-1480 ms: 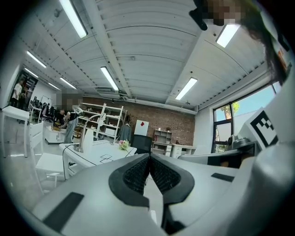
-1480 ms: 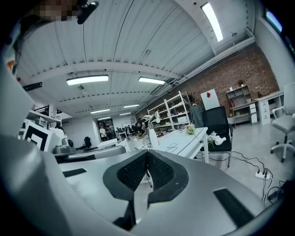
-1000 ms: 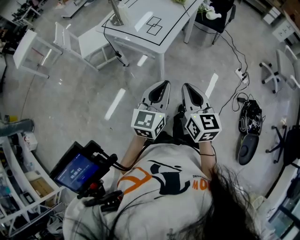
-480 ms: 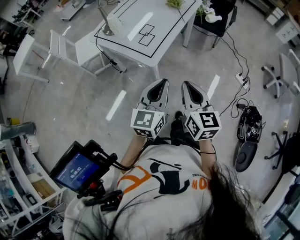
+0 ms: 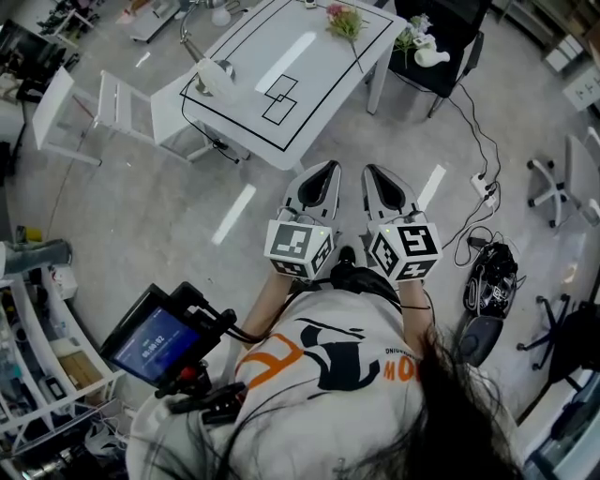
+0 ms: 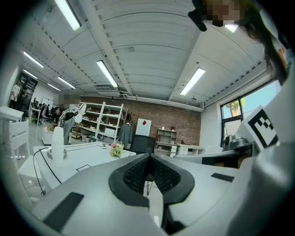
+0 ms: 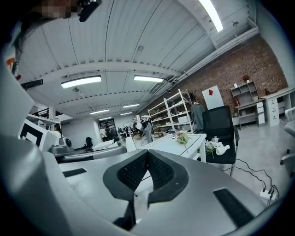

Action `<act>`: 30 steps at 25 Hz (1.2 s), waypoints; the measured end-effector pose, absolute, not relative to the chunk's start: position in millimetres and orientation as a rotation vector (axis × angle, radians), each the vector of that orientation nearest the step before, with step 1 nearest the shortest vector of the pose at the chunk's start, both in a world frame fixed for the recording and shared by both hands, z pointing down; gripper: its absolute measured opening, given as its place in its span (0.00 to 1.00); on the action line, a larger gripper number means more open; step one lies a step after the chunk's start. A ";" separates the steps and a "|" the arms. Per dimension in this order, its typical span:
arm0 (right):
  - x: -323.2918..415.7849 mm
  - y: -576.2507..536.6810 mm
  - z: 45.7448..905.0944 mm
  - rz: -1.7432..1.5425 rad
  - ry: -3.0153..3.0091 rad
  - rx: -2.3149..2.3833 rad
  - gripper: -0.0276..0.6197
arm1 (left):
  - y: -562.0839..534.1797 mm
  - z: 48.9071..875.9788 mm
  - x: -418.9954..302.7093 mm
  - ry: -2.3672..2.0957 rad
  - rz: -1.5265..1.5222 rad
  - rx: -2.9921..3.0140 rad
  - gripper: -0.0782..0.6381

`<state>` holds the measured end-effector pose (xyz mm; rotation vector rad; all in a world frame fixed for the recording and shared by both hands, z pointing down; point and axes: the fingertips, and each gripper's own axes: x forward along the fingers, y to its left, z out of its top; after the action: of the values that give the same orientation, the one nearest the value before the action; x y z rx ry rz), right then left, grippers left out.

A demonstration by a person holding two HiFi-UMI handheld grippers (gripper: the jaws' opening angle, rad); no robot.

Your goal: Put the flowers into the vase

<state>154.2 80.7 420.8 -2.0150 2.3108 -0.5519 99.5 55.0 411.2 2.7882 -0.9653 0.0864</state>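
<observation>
Holds the left gripper (image 5: pixel 329 167) and the right gripper (image 5: pixel 371 170) side by side at the middle of the head view, over grey floor, with both tips aimed toward the top of the frame. Presses each pair of jaws fully together, ribbed pads meeting, with nothing caught between them in either gripper view. Finds the flowers (image 5: pixel 343 19) at the very top of the head view, lying near the far edge of the white table (image 5: pixel 319 89), well apart from both claws and roughly in line with the gap between them. Puts that pink and green bunch just left of the closed tips in the left gripper view and up to the right of the tips in the right gripper view, small and distant in both. Shows a tall white cylinder (image 5: pixel 211 77) standing at the table's left end, in the upper left of the head view (a vase, perhaps; hard to tell from here). Shows a second bunch (image 5: pixel 410 36) beside a white bottle-shaped object (image 5: pixel 429 54) on the black chair (image 5: pixel 455 37) at upper right, likewise far from the claws.
</observation>
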 end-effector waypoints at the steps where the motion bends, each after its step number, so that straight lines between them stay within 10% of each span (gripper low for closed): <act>1: 158.4 74.7 420.4 -0.550 2.321 -2.006 0.06 | 49.5 410.4 104.1 -0.976 0.084 2.787 0.12; 30: 228.3 -58.3 444.4 -0.612 2.311 -1.997 0.06 | -96.0 427.1 178.6 -0.945 0.087 2.796 0.12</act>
<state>228.3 -58.3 444.4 -1.9968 2.3109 -0.6121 178.6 -96.0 427.1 2.7961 -0.9451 0.0869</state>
